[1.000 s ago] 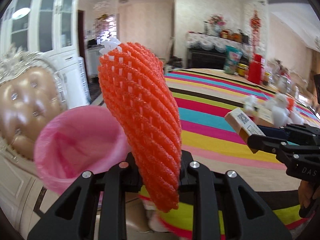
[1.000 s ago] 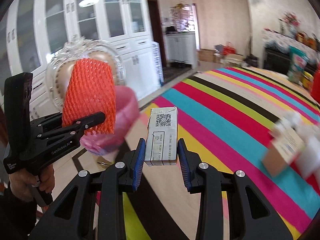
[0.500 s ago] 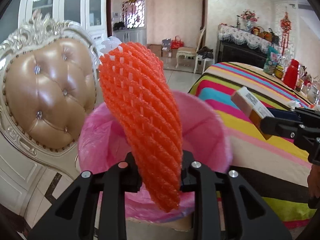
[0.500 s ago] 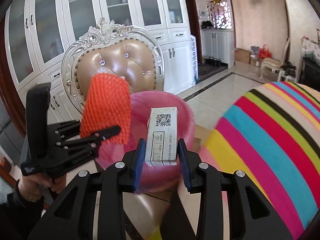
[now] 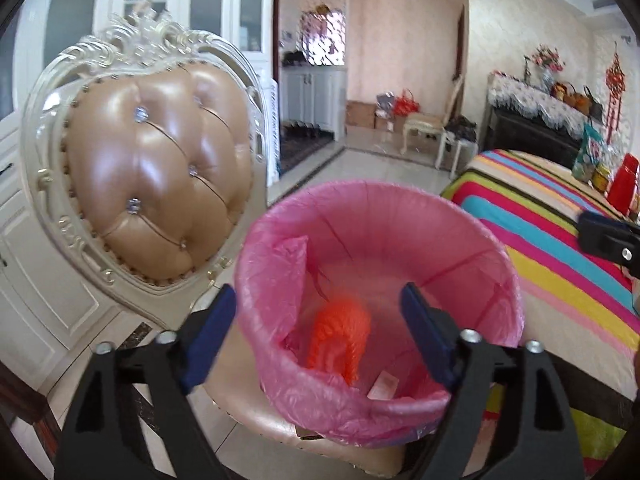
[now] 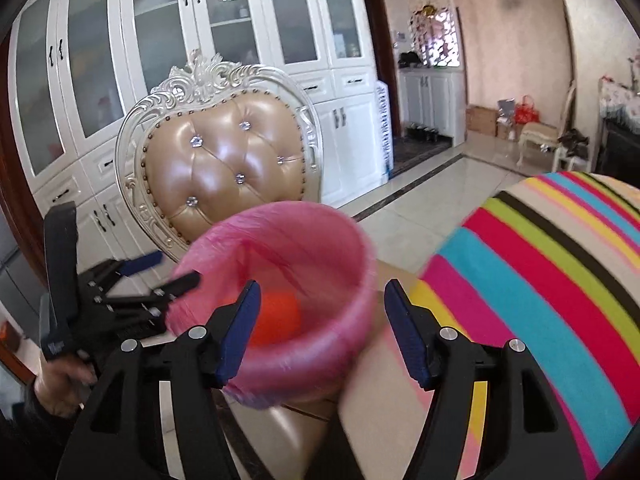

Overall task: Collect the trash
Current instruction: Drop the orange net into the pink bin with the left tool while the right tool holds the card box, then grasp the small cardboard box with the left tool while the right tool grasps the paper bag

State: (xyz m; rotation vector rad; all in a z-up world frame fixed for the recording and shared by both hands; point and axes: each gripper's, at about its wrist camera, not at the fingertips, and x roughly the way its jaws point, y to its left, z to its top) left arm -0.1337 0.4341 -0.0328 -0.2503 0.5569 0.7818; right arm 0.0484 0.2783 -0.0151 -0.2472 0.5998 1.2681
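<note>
The orange foam net lies down in the pink-lined bin below your just-opened, empty left fingers and right fingers, so remaining trash lies rightward on the striped tabletop.

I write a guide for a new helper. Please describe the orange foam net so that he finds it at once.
Find the tufted chair; a bin lined with a pink bag stands on its seat. The orange foam net lies inside, the only bright orange, ribbed thing there.

Both tools opened; foam net now in bin.
</note>
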